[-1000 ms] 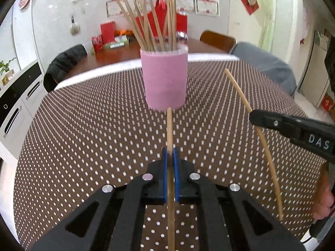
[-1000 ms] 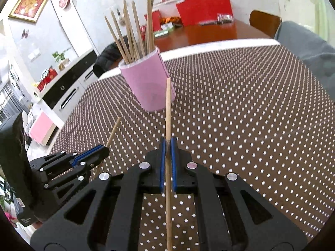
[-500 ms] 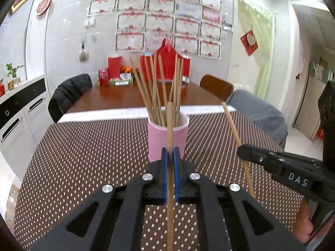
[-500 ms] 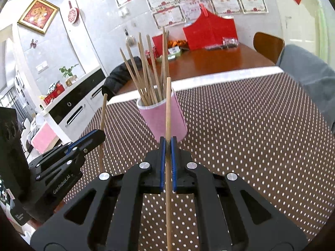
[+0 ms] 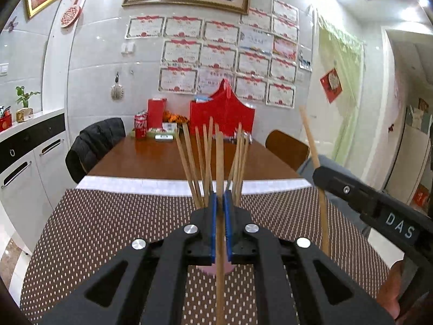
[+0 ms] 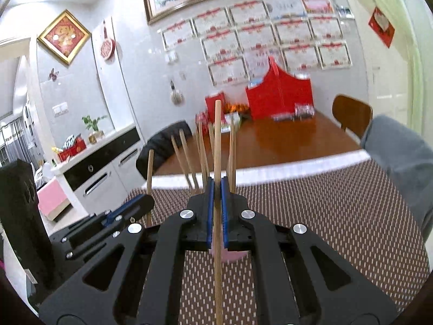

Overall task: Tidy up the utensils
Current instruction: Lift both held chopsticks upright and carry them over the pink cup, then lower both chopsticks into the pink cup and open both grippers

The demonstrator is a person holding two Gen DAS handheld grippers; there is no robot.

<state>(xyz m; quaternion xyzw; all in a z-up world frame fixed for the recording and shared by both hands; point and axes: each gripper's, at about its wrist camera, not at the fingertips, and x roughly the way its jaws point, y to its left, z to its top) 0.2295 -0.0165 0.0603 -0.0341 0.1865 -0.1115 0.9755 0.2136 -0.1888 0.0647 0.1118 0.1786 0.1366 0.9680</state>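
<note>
My left gripper (image 5: 220, 203) is shut on a wooden chopstick (image 5: 219, 162) that stands up between its blue pads. My right gripper (image 6: 215, 189) is shut on a second chopstick (image 6: 217, 140), also upright. The pink cup (image 5: 209, 269) (image 6: 230, 257) stands just beyond both grippers, almost hidden behind the jaws; several chopsticks (image 5: 194, 162) (image 6: 189, 157) fan out of it. In the left wrist view the right gripper (image 5: 318, 174) comes in from the right with its chopstick (image 5: 308, 138). In the right wrist view the left gripper (image 6: 147, 199) shows at the left with its chopstick (image 6: 149, 170).
A brown white-dotted tablecloth (image 5: 108, 222) covers the table. Behind it a wooden table (image 5: 151, 159) carries red bags and a can. Chairs (image 5: 286, 149) stand around it, white cabinets (image 5: 32, 159) run along the left, and a grey cushion (image 6: 400, 151) lies at the right.
Both grippers have risen and tipped up with their chopsticks. The pink cup, earlier in plain view ahead, has sunk behind the jaws, and more of the far wall shows.
</note>
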